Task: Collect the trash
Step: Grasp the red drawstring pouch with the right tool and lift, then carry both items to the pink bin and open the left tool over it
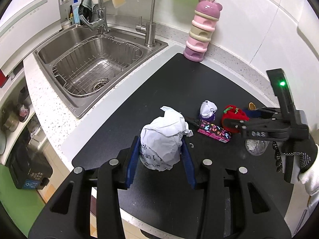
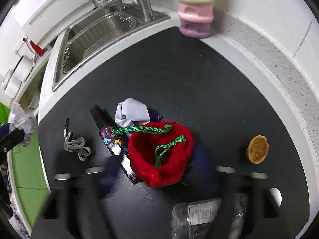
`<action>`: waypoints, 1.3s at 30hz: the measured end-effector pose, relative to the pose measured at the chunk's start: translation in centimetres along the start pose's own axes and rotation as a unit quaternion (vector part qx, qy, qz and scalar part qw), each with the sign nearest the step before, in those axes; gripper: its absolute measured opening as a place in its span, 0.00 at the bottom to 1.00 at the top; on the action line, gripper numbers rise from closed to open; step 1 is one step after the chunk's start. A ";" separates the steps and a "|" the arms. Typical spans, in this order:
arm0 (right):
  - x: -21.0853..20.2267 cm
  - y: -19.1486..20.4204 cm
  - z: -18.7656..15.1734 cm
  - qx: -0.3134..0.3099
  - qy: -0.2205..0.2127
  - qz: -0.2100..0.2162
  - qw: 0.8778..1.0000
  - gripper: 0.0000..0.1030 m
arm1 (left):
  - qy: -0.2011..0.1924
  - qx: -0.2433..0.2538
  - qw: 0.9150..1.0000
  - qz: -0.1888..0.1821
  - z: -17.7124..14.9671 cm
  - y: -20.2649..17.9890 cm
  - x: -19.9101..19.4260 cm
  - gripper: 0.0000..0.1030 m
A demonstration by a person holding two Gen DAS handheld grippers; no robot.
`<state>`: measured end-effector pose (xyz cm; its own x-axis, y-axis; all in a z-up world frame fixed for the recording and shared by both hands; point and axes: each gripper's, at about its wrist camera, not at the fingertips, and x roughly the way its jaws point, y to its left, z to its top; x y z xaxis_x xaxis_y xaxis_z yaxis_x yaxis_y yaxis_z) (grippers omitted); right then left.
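1. Left gripper is clamped on a paper wad, blue pads pressed to both its sides. Wad sits at the mat's near-left part (lifted or resting, can't tell). That's one piece in hand, not yet binned.
2. Bin: none clearly in view. Dark container on the floor to the left might be it; judgement only.
3. Still on the mat, left to right in the right wrist view: strap with clip, patterned box, small paper wad on something purple, red pouch with green cord, nut shell. Clear bottle at the near edge.
4. Right gripper hangs over the pouch and box, fingers blurred; they look spread either side of the pouch, gripping nothing I can see.
5. Progress: early. Most of the pile is untouched; which items count as trash (pouch probably not) is a guess.
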<state>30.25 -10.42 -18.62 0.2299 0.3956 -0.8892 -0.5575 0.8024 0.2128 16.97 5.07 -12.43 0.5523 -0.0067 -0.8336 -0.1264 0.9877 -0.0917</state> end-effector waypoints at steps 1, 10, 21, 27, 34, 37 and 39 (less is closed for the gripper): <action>-0.1 0.0 0.1 0.001 -0.001 0.004 1.000 0.43 | 0.000 -0.001 1.000 0.000 0.0 0.0 -0.1 0.40; -3.4 0.8 -0.7 -0.011 -0.045 -0.001 0.999 0.19 | -0.007 -0.005 1.000 -0.001 -0.3 0.0 -1.0 0.40; -13.5 7.0 -3.9 -0.070 -0.138 0.023 0.988 0.17 | -0.036 -0.017 0.999 0.012 -2.4 1.5 -6.0 0.40; -15.8 12.9 -5.4 -0.116 -0.166 0.056 0.978 0.17 | -0.054 -0.040 0.997 0.038 -5.7 4.2 -10.3 0.40; -14.4 22.7 -6.4 -0.187 -0.159 0.111 0.963 0.17 | -0.065 -0.088 0.990 0.085 -11.4 9.6 -14.8 0.40; -13.0 26.9 -6.9 -0.215 -0.148 0.130 0.956 0.17 | -0.063 -0.115 0.986 0.101 -13.8 12.2 -15.7 0.40; -11.7 29.6 -7.2 -0.233 -0.135 0.139 0.953 0.17 | -0.060 -0.134 0.983 0.113 -15.8 14.1 -16.1 0.40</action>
<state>5.31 5.44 -4.82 0.1826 0.7152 -0.6747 -0.9063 0.3885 0.1665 -6.73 16.64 -8.92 0.5768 0.2417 -0.7803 -0.4603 0.8853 -0.0660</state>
